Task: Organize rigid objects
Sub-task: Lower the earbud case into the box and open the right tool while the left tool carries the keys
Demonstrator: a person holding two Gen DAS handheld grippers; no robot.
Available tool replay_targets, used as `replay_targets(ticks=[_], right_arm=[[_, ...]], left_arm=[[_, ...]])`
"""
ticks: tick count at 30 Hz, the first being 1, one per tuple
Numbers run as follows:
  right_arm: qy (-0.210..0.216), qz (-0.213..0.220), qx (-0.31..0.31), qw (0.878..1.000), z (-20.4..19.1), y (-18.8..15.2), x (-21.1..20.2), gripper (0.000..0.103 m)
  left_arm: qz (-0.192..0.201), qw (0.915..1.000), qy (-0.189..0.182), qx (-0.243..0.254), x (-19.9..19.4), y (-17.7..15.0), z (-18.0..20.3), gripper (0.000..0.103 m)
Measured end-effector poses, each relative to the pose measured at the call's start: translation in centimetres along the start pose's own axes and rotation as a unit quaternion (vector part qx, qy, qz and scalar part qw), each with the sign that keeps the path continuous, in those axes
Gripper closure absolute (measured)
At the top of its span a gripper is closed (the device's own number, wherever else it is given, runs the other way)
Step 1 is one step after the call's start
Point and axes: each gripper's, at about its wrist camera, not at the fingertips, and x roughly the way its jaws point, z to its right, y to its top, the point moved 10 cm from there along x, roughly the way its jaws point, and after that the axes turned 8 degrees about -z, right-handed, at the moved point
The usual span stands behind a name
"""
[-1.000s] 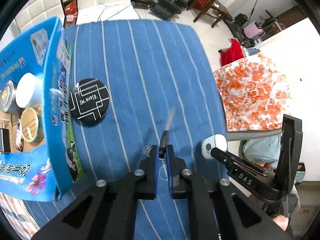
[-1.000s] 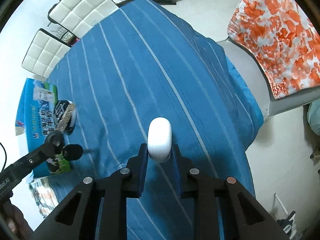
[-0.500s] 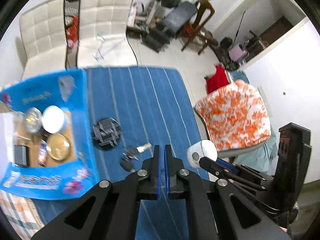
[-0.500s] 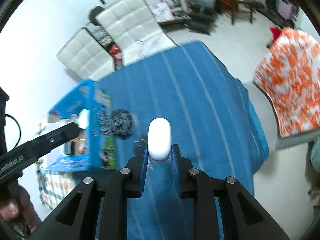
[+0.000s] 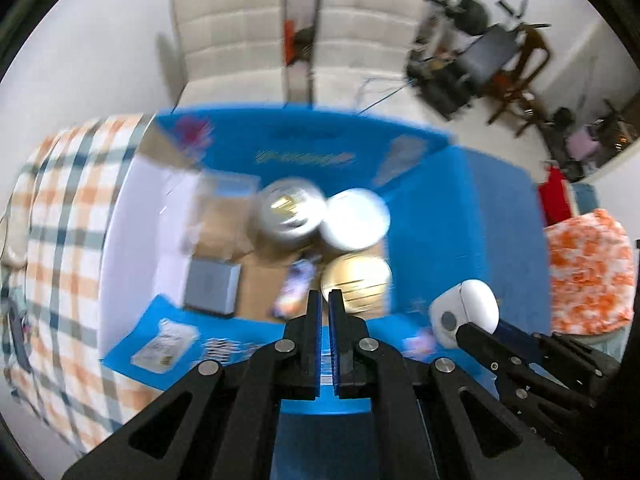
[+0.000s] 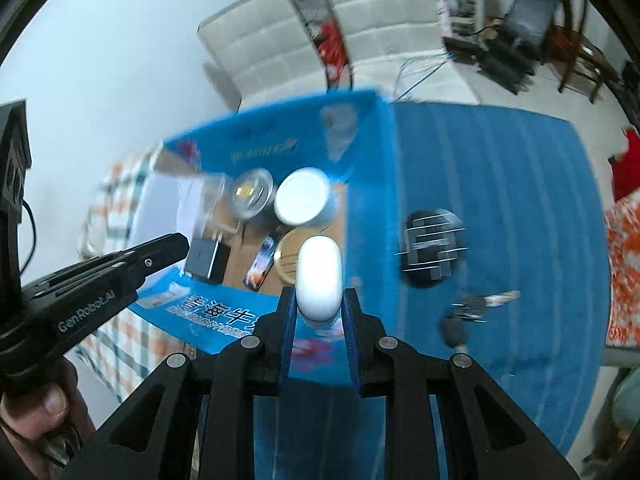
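Fingers of the right gripper (image 6: 319, 304) were clamped on a white oval case (image 6: 319, 277), held upright w/ its rounded top above the pads. Left gripper (image 5: 325, 304) had its jaws nearly together, only a thin slit between, nothing in them. Both hung over the open blue carton (image 6: 280, 136), which sat on the blue striped cloth (image 6: 500, 184). Inside the carton: a silver tin (image 6: 253, 193), a white-lidded can (image 6: 303, 197) touching it, a gold-lidded tin (image 5: 357, 280) just beside, a dark block (image 6: 207, 259) and a small printed packet (image 6: 261, 266) on the cardboard floor. Outside, on the cloth to the right of the carton, lay a black round disc (image 6: 434, 248) and, nearer the camera, a bunch of keys (image 6: 472, 312). Checked cloth (image 5: 60, 216) lay on the carton's other side. Views were blurred.
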Motion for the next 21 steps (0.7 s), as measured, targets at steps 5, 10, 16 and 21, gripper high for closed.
replay_targets(ticks=[5, 10, 16, 21], right_arm=[[-0.036, -0.048, -0.007, 0.998, -1.7, -0.4, 6.3, 0.078], [-0.047, -0.056, -0.008, 0.997, -1.6, -0.8, 8.1, 0.078], [-0.041, -0.039, 0.01, 0.998, -2.0, 0.1, 6.2, 0.057], [-0.053, 0.025, 0.032, 0.998, -0.5, 1.3, -0.5, 0.042]], left_arm=[[-0.022, 0.9992, 0.034, 0.006, 3.1, -0.9, -2.9, 0.101], [-0.041, 0.9984, 0.036, 0.008, 4.5, -1.6, -3.8, 0.101], [-0.047, 0.9984, 0.029, 0.012, 3.3, -1.8, -3.2, 0.099], [-0.017, 0.9984, 0.042, 0.033, 0.0, -0.9, -1.5, 0.034]])
